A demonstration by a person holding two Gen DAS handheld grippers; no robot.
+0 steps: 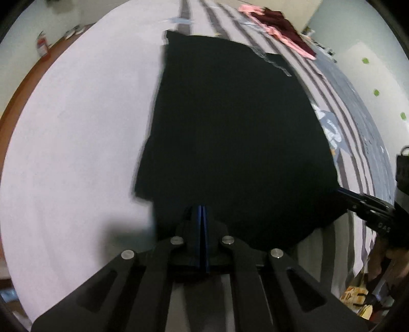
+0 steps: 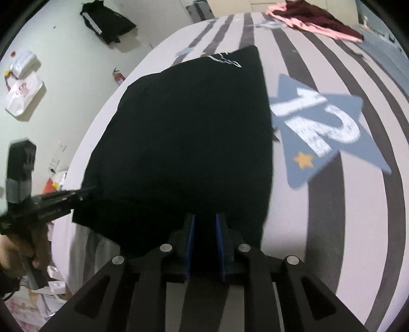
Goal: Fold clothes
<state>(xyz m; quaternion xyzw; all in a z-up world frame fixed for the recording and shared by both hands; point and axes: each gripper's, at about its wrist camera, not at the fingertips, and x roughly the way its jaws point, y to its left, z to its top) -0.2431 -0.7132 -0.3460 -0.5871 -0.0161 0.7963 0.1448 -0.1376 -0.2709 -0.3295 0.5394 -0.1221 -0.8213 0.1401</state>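
Observation:
A black garment [image 1: 230, 132] lies spread on the bed, its near edge hanging toward me; it also shows in the right wrist view [image 2: 184, 143]. My left gripper [image 1: 202, 212] is shut, its blue pads pressed together on the garment's near edge. My right gripper [image 2: 204, 219] has its blue pads a small gap apart with black cloth between them at the near hem. The right gripper shows at the garment's right corner in the left view [image 1: 342, 191]. The left gripper shows at its left corner in the right view [image 2: 87, 190].
The bed has a pale sheet [image 1: 76, 127] and a grey striped cover [image 2: 332, 217] with a blue "12" star print [image 2: 322, 122]. Pink and maroon clothes [image 2: 314, 18] lie at the far end. A black garment [image 2: 107, 20] and bags [image 2: 23, 92] lie on the floor.

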